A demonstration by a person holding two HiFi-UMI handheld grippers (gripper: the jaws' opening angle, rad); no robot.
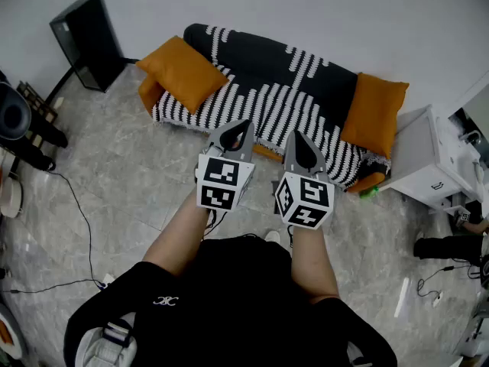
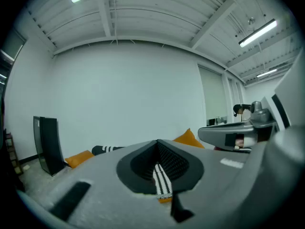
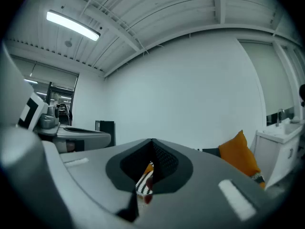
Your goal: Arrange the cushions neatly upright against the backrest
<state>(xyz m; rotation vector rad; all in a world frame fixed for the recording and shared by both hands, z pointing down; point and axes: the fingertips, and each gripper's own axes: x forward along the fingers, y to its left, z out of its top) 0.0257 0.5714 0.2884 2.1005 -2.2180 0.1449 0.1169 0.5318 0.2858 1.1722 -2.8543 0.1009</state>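
Observation:
A sofa (image 1: 252, 102) under a black-and-white striped cover stands against the far wall. One orange cushion (image 1: 182, 71) lies tilted over its left end. A second orange cushion (image 1: 374, 113) leans nearly upright at its right end. Both grippers hang side by side in front of the sofa's front edge, clear of the cushions. My left gripper (image 1: 241, 125) is shut and holds nothing, and so is my right gripper (image 1: 295, 136). In the left gripper view the shut left gripper (image 2: 158, 145) points at the sofa between both cushions (image 2: 80, 158). The right gripper view shows the right cushion (image 3: 240, 154) beyond the shut right gripper (image 3: 152, 145).
A black speaker box (image 1: 88, 43) stands on the floor left of the sofa. A white cabinet (image 1: 428, 159) sits hard against the sofa's right end. Cables (image 1: 76, 205) trail over the grey floor at left, beside a dark stand (image 1: 30, 125).

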